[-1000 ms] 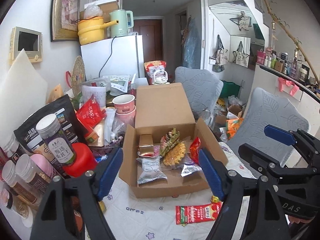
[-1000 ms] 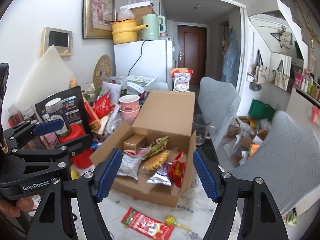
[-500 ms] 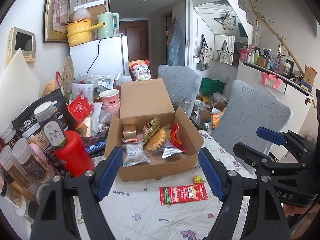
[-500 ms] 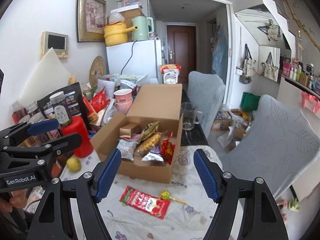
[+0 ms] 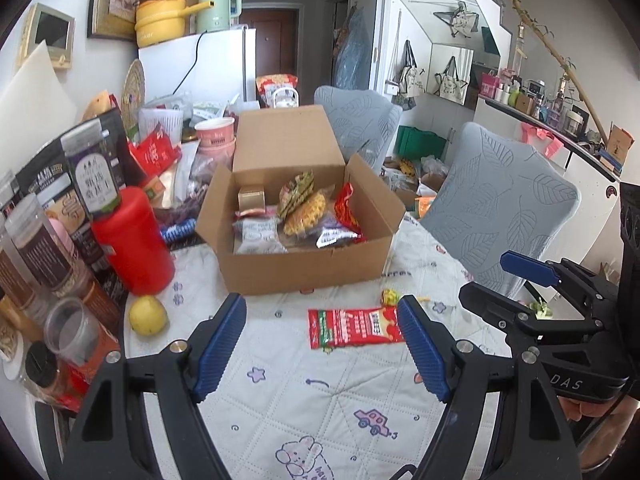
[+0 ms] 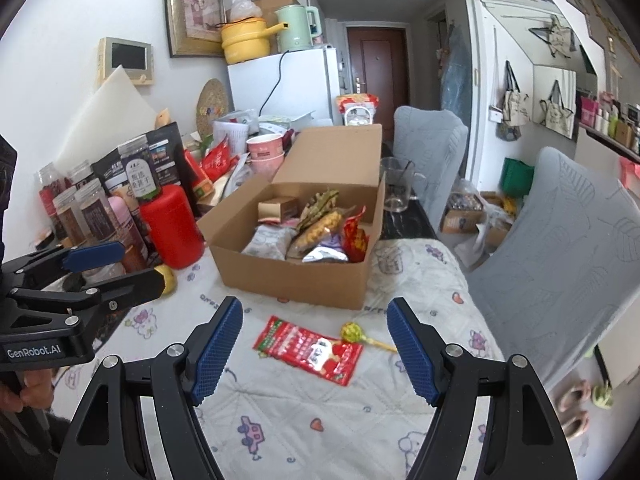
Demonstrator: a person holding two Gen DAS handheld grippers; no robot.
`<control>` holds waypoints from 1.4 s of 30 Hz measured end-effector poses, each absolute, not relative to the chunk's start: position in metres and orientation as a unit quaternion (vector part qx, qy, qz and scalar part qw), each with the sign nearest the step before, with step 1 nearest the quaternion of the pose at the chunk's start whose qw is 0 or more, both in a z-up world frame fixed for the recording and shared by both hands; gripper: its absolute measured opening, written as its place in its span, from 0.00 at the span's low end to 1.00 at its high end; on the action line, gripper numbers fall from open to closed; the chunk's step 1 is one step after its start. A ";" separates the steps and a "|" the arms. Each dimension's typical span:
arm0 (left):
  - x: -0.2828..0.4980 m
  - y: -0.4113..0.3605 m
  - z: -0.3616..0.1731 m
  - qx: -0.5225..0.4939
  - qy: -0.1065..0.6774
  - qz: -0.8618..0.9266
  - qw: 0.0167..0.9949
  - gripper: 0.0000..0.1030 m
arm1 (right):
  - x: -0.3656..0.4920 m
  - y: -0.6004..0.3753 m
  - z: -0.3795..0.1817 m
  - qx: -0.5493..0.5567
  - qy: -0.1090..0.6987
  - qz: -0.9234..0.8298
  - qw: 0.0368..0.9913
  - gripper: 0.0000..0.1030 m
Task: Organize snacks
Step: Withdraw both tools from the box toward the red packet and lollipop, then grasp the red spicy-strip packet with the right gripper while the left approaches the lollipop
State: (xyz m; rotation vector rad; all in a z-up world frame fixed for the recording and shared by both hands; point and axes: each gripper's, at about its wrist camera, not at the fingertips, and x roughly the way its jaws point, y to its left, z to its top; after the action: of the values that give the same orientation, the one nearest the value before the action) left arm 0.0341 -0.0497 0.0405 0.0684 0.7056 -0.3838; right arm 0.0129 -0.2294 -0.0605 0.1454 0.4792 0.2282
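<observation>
Quilted white cloth printed with small cartoon cars, stars and hearts is covering the counter [image 5: 320, 408], and a red snack packet [image 5: 354, 327] is lying flat on it in front of an open cardboard box [image 5: 296, 268]. A wrapped lollipop [image 6: 354, 331] is resting just beside the packet, on its far right corner. The box is sitting with its lid standing up at the back, and it is holding a mix of snack bags and a small gold carton [image 5: 251, 199]. To the left a red canister [image 5: 134, 240] is standing among jars and pouches, with a yellow lemon [image 5: 147, 315] lying near its base.

The left tongs [image 5: 322, 344] are hanging released above the cloth, nothing between the blue pads, the packet lying beyond them toward the right pad. The right tongs [image 6: 314, 346] are likewise standing wide and empty, framing the packet from above.

Behind the clutter a white fridge [image 6: 288, 84] is carrying a yellow pot [image 6: 245, 42] and a green kettle [image 6: 295, 28]. Two grey leaf-patterned chairs [image 5: 500, 204] are standing along the right side of the counter, and a dark door [image 6: 376, 60] is closing off the hallway.
</observation>
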 end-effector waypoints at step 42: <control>0.113 -0.036 -0.084 -0.026 0.469 -0.141 0.872 0.76 | 0.153 -0.180 -0.174 -0.068 0.376 0.272 0.883 0.81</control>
State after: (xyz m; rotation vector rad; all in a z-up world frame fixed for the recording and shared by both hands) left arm 0.1128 -0.0363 -0.0842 -0.0540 0.9795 -0.2948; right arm 0.1526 -0.1797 -0.1737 -0.1414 0.7823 0.5661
